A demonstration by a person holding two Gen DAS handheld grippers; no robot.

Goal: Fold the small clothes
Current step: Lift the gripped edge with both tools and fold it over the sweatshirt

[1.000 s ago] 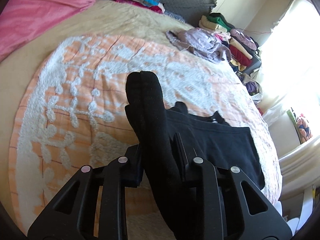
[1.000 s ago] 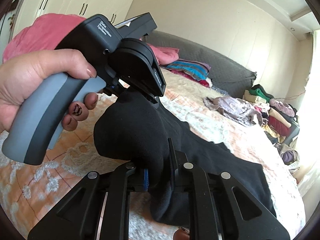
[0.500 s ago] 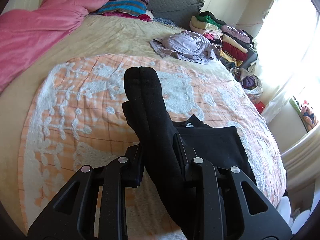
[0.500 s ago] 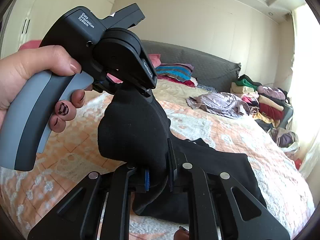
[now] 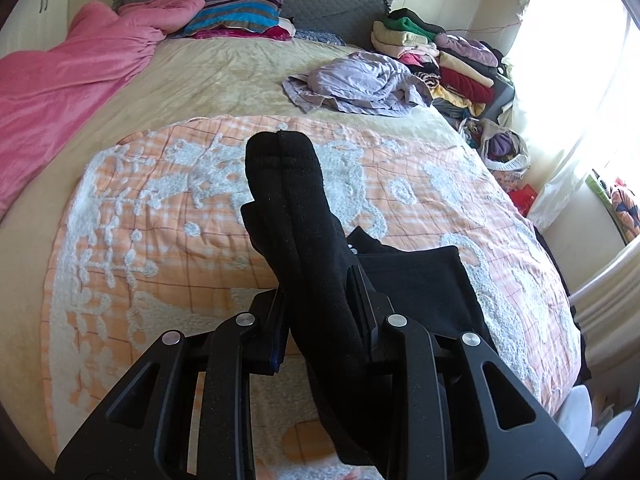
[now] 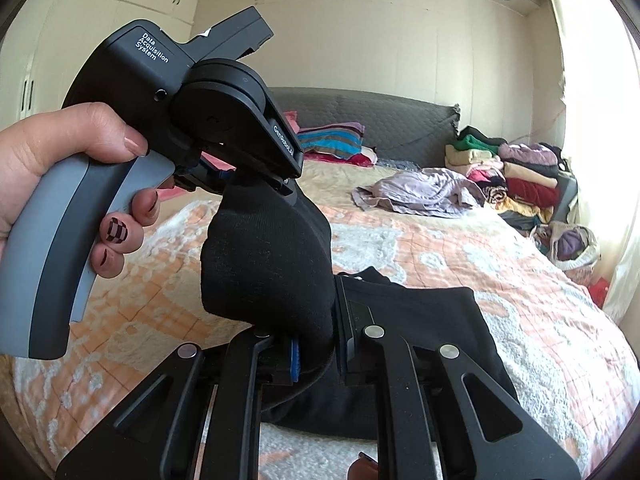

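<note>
Status: you have the black sock (image 5: 296, 216) in the air above the bed (image 5: 208, 80), gripped at both ends. Left gripper (image 5: 320, 292): fingers closed on the sock partway along its length, toe end sticking out toward 12 o'clock in the left wrist view. Right gripper (image 6: 316, 344): fingers pinched on the other end, the sock bulging up toward the left gripper at 11 o'clock in the right wrist view.

Done, by appearance: one folded black garment (image 5: 420, 280) lies flat on the orange-and-white blanket (image 5: 152, 208), at 3 o'clock from the sock.

Left: this sock is not yet folded or set down. A crumpled lilac garment (image 5: 356, 84) sits well apart at 1 o'clock, apparently unfolded. Judgement: task is early to midway.
</note>
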